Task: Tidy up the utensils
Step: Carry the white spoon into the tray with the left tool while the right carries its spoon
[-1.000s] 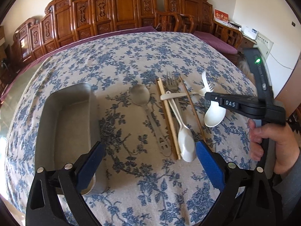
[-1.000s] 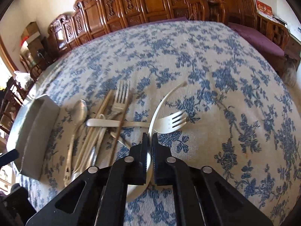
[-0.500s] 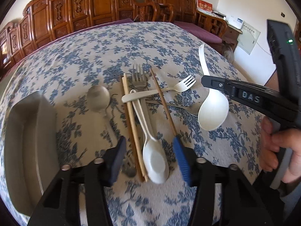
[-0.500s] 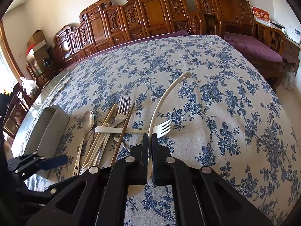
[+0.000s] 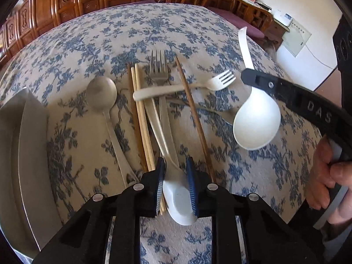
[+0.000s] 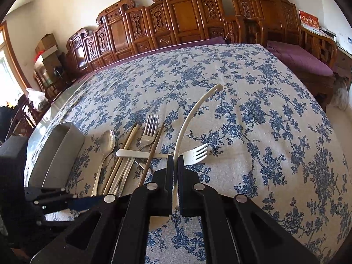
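Note:
A pile of utensils lies on the floral tablecloth: a metal spoon (image 5: pixel 101 92), pale chopsticks (image 5: pixel 140 110), a metal fork (image 5: pixel 158 70), a cream plastic fork (image 5: pixel 176 88), a brown chopstick (image 5: pixel 193 110) and a white spoon (image 5: pixel 178 198). My left gripper (image 5: pixel 176 187) is low over the pile. Its jaws are closing, and the blue pads (image 5: pixel 191 189) lie against both sides of the white spoon's bowl. My right gripper (image 6: pixel 175 160) is shut on the curved handle of a white ladle (image 6: pixel 187 121). The ladle's bowl (image 5: pixel 256 121) hangs just above the cloth, right of the pile.
A rectangular metal tray (image 5: pixel 22 143) stands left of the pile, also seen at the left in the right wrist view (image 6: pixel 59 151). Carved wooden chairs (image 6: pixel 182 17) line the table's far edge. A hand (image 5: pixel 325 176) holds the right gripper's grip at the right.
My left gripper came down and forward onto the white spoon, and its jaws narrowed from wide open to the spoon's bowl. The right gripper lifted the ladle a little.

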`<state>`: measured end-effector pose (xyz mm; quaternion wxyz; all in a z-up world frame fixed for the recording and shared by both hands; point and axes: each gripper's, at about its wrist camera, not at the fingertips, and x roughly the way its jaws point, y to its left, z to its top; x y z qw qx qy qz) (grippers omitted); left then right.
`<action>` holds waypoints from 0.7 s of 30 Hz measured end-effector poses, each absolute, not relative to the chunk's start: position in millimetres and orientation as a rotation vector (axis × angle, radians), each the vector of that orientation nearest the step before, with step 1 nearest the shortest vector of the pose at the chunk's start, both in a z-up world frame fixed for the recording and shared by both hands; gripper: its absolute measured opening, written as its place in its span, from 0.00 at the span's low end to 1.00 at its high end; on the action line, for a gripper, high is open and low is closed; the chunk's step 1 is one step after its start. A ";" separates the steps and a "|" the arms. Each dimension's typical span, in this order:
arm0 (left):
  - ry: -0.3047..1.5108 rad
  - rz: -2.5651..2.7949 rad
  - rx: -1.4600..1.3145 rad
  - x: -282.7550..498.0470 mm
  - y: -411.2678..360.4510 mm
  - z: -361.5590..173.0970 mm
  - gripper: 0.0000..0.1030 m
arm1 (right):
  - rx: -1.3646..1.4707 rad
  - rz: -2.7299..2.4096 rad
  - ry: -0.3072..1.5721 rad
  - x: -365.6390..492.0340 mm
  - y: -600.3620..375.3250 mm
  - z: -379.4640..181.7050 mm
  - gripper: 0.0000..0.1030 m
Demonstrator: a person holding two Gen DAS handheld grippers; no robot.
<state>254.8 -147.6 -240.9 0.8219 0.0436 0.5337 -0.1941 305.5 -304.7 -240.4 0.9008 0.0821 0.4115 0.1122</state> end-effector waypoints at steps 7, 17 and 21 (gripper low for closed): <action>1.142 -0.408 0.084 253.5 -145.8 -240.0 0.16 | 0.164 0.235 0.854 304.8 -301.9 -240.8 0.04; 1.136 -0.390 0.091 244.1 -134.1 -232.1 0.03 | 0.153 0.247 0.859 304.9 -297.0 -241.4 0.04; 1.135 -0.398 0.088 248.3 -135.4 -232.1 0.03 | 0.145 0.253 0.861 304.6 -293.4 -241.4 0.04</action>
